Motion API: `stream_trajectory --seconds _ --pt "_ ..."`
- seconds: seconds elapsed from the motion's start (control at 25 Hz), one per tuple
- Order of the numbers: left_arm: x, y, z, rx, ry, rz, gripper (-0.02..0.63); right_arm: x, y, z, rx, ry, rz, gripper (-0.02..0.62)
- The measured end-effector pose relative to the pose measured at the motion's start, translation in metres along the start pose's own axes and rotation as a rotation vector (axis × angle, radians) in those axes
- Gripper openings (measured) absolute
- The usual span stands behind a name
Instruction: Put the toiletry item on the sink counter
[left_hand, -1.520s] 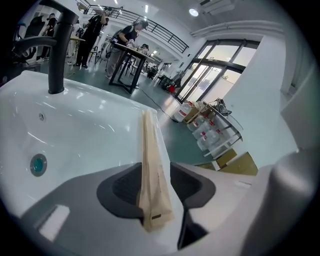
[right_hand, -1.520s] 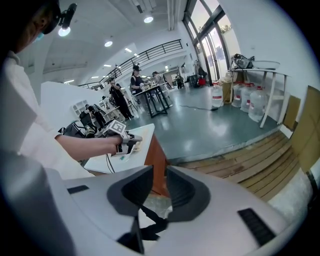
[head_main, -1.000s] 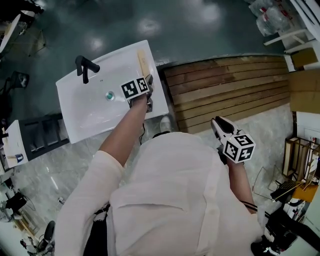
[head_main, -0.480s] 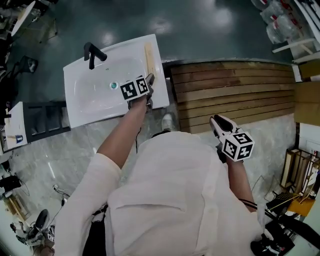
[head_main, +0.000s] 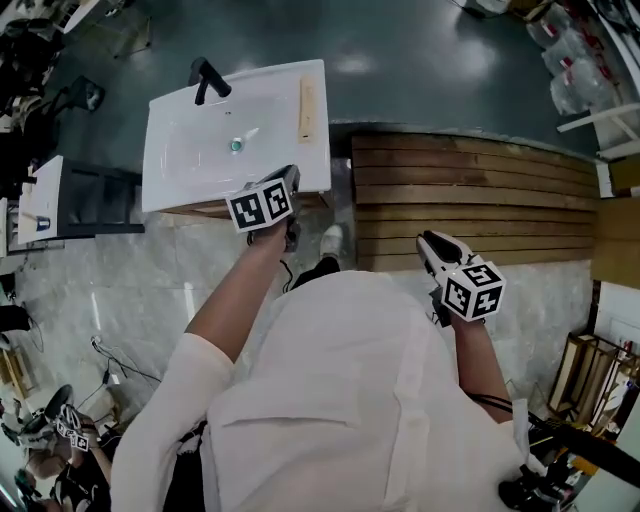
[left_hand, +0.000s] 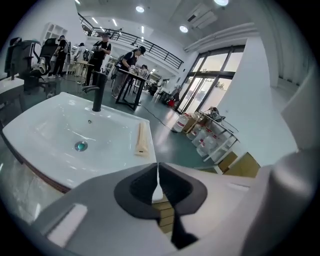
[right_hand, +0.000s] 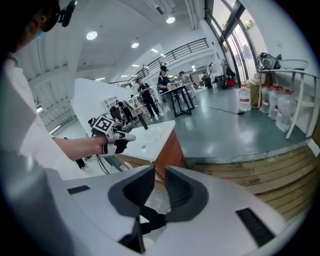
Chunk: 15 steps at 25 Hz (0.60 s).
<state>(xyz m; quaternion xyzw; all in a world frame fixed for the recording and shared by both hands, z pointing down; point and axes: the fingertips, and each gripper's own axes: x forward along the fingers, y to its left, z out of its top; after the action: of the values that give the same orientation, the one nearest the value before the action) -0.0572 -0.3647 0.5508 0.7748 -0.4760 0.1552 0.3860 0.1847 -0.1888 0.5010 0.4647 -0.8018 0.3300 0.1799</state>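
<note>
Toiletry item (head_main: 307, 108), a pale slim piece, is seen lying flat on the white desk (head_main: 318, 170), along the rim at 3 o'clock of the basin, parallel to that edge and just inside it, touched by neither gripper. The left gripper (head_main: 290, 172) is held at the desk's 6 o'clock edge, apart from the item; its fingers (left_hand: 137, 187) are closing, nearly clenched, with nothing between them. The right gripper (head_main: 430, 240) is held at 4 o'clock from the desk, near where the slatted wooden platform (head_main: 470, 190) meets the marble floor (head_main: 120, 290); its fingers (right_hand: 130, 192) are released, a narrow gap is shown, and nothing is grasped. A black faucet (head_main: 208, 78) is set at 11 o'clock of the basin. Open dark floor is seen beyond the desk's 12 o'clock edge.
</note>
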Motion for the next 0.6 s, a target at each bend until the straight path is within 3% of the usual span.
stream_trajectory --seconds 0.04,0.28,0.6 --pt "-0.009 -0.007 -0.010 0.009 0.001 -0.003 0.006 -0.004 0.002 -0.005 -0.009 0.001 0.015 0.059" --pt "-0.061 -0.060 -0.096 0.043 0.078 -0.045 0.006 -0.029 0.024 -0.049 -0.058 0.038 0.124 0.024" --pt "-0.122 -0.116 -0.181 0.191 0.291 -0.145 0.005 -0.035 0.047 -0.093 -0.115 0.133 0.189 0.008"
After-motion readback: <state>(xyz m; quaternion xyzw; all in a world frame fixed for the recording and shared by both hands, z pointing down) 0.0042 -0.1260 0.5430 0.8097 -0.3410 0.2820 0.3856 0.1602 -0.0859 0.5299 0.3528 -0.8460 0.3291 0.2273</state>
